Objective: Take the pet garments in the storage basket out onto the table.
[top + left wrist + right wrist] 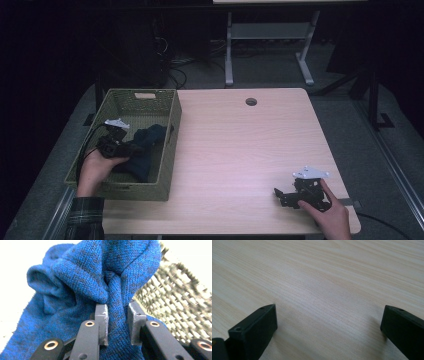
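Note:
A blue knitted cloth (147,145) lies bunched inside the green woven basket (171,145) at the table's left. My left gripper (131,148) reaches into the basket, and in the left gripper view (117,322) its jaws are shut on a fold of the blue cloth (100,277). My right gripper (280,195) rests low on the wooden table (240,145) near the front right corner. In the right gripper view (328,327) its jaws stand wide apart with bare wood between them.
The basket wall (172,297) stands close behind the cloth. A round cable hole (251,102) sits at the table's far edge. A white desk frame (270,45) stands on the floor beyond. The table's front right edge is close to the right hand.

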A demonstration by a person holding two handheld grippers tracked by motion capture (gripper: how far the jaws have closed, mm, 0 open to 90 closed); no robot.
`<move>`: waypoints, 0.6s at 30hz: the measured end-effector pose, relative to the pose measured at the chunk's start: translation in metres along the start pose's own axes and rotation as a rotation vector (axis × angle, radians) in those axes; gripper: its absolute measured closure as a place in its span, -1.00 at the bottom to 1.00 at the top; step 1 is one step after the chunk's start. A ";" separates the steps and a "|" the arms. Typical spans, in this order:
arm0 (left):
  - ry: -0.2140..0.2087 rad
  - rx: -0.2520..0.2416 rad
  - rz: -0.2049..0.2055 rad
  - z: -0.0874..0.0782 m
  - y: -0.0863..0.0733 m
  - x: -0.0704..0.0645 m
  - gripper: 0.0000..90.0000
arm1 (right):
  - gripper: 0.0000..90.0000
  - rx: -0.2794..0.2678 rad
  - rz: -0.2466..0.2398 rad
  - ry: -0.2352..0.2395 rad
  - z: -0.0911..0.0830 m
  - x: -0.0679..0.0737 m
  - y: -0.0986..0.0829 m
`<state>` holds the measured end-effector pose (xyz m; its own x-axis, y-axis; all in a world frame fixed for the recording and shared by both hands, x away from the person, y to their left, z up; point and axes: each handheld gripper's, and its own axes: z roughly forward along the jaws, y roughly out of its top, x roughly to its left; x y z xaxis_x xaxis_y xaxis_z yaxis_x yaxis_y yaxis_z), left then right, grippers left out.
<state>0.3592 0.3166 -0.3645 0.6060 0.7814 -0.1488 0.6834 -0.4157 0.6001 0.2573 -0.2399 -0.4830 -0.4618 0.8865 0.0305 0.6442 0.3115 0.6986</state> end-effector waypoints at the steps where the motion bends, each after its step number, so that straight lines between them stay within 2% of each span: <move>1: 0.004 -0.017 0.001 -0.003 0.000 0.000 0.64 | -0.99 0.000 0.000 0.000 0.000 0.000 0.000; 13: 0.058 -0.157 -0.011 -0.029 0.008 -0.009 0.65 | -0.99 0.000 0.001 0.000 0.000 0.000 0.000; 18: 0.057 -0.225 -0.023 -0.040 0.010 -0.011 0.66 | -0.99 0.000 0.000 0.000 0.000 0.000 0.000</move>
<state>0.3431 0.3222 -0.3258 0.5627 0.8173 -0.1239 0.5853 -0.2881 0.7579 0.2573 -0.2399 -0.4830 -0.4614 0.8866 0.0307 0.6442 0.3111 0.6987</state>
